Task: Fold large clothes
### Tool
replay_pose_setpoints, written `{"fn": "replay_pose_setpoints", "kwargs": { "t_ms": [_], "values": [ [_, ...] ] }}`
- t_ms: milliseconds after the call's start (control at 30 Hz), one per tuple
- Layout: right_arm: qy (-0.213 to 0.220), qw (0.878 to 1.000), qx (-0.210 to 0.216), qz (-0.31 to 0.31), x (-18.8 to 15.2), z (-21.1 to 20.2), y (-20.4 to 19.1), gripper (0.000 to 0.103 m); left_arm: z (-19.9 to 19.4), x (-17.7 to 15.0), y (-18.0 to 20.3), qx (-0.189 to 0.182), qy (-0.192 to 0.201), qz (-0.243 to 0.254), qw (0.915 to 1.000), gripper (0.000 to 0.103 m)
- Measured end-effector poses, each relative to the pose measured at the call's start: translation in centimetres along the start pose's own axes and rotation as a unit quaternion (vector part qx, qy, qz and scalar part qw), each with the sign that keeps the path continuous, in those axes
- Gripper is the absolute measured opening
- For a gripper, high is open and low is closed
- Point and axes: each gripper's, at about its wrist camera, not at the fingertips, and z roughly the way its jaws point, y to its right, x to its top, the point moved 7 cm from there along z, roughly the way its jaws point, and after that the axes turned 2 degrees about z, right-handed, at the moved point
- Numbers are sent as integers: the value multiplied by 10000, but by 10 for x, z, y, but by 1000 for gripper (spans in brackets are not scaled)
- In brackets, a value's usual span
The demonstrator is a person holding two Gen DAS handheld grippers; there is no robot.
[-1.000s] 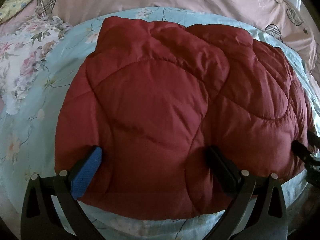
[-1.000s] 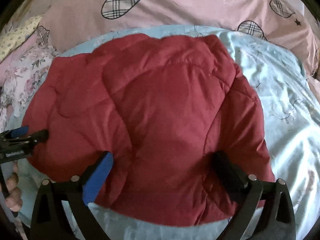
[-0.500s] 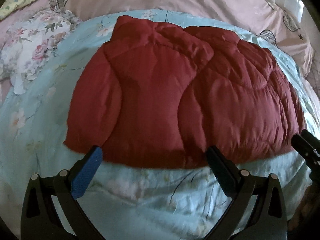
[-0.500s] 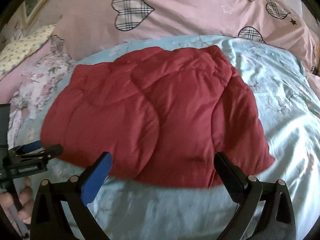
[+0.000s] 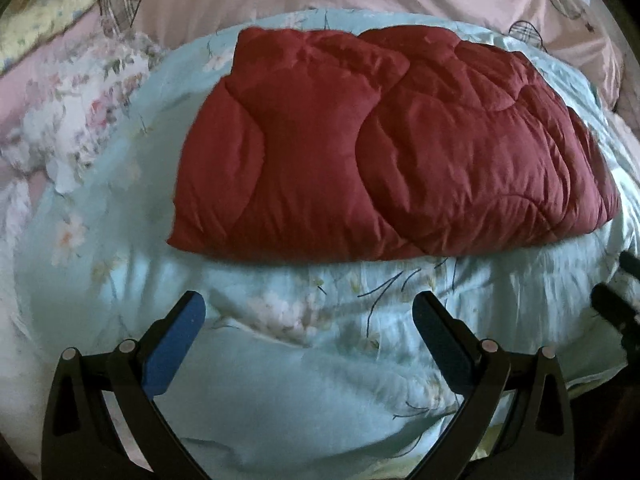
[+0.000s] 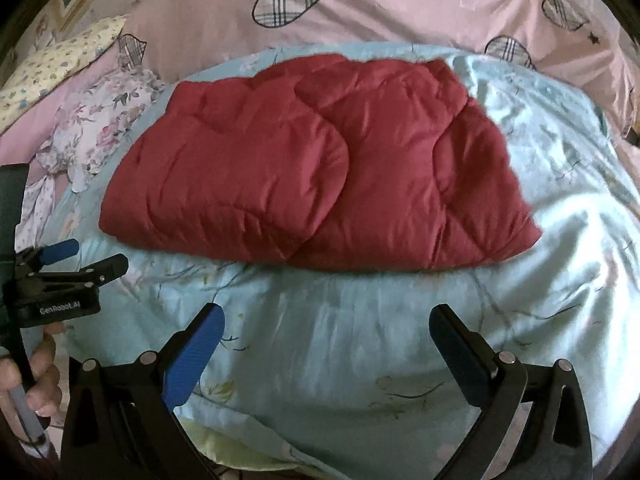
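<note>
The dark red quilted jacket (image 5: 384, 152) lies folded on the light blue floral quilt (image 5: 304, 380), with pink heart-print bedding (image 6: 400, 8) beyond it. The left gripper (image 5: 308, 312) is released, fingers spread wide, holding nothing, near the jacket's front edge and apart from it. The right gripper (image 6: 326, 324) is likewise spread wide and empty. A hand (image 6: 36, 376) grips the left gripper's handle.

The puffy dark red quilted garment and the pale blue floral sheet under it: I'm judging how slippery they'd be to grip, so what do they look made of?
The dark red quilted garment looks like padded synthetic shell, perhaps nylon or polyester: stitched puffy panels, faint sheen. The pale blue floral sheet looks like thin, smooth woven fabric, possibly cotton or a blend: fine soft wrinkles, slight sheen where the light hits it.
</note>
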Motion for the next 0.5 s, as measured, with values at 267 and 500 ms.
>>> {"fn": "replay_pose_setpoints", "kwargs": {
  "t_ms": [267,500],
  "values": [
    [262,9996,29,-136,29,-31,-8,103,-31,25,4,193,288,179,9992,103],
    [208,9997,22,-100,40,-20,-5,103,-24,39,6,195,301,184,9992,103]
  ]
}}
